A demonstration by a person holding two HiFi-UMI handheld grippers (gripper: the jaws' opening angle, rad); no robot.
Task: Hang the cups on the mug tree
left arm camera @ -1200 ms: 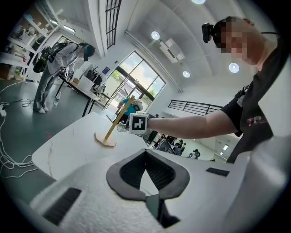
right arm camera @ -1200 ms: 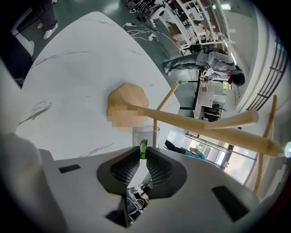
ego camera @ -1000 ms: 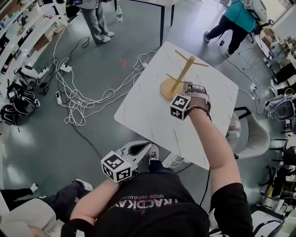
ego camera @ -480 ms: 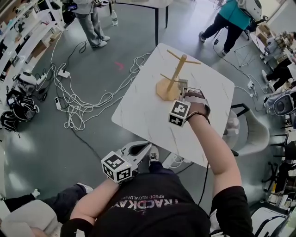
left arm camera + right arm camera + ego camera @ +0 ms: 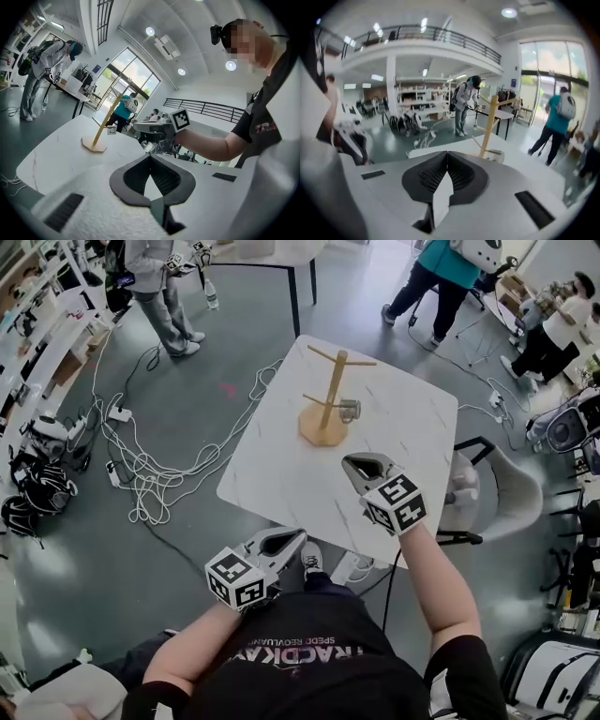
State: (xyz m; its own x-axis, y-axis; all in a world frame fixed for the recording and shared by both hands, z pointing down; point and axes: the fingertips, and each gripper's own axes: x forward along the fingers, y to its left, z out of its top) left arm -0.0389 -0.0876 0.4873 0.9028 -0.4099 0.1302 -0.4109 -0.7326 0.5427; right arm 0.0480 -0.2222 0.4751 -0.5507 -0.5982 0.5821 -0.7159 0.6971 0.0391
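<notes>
While the right hand-held gripper (image 5: pixel 350 463) hangs over the near right part of the desk (image 5: pixel 281 474), its jaws are pressed together on nothing. The bare top around it leaves free room on every side. The desk is a rounded square of white, faintly veined, smooth stone pattern, and its near edge runs slantwise just ahead of the left hand-held gripper (image 5: pixel 298 536). That one sits off the desk, close to the person's body, jaws likewise together and empty. Both have matte white shells with dark ribbed pads.

The mug tree (image 5: pixel 327 399) stands toward the far side of the desk, well back from all edges. It has a pale wooden post on a flat round base, with thin pegs slanting out. A small pale cup (image 5: pixel 349 411) sits at the tip of the lower right peg, clear of the desk top. To the left, white cables (image 5: pixel 159 456) tangle across the grey floor (image 5: pixel 187 549). A white chair (image 5: pixel 511 507) crowds the desk's right edge.

A second ago the right hand-held gripper was up against the mug tree at the cup; it is now drawn back, well apart from both.
</notes>
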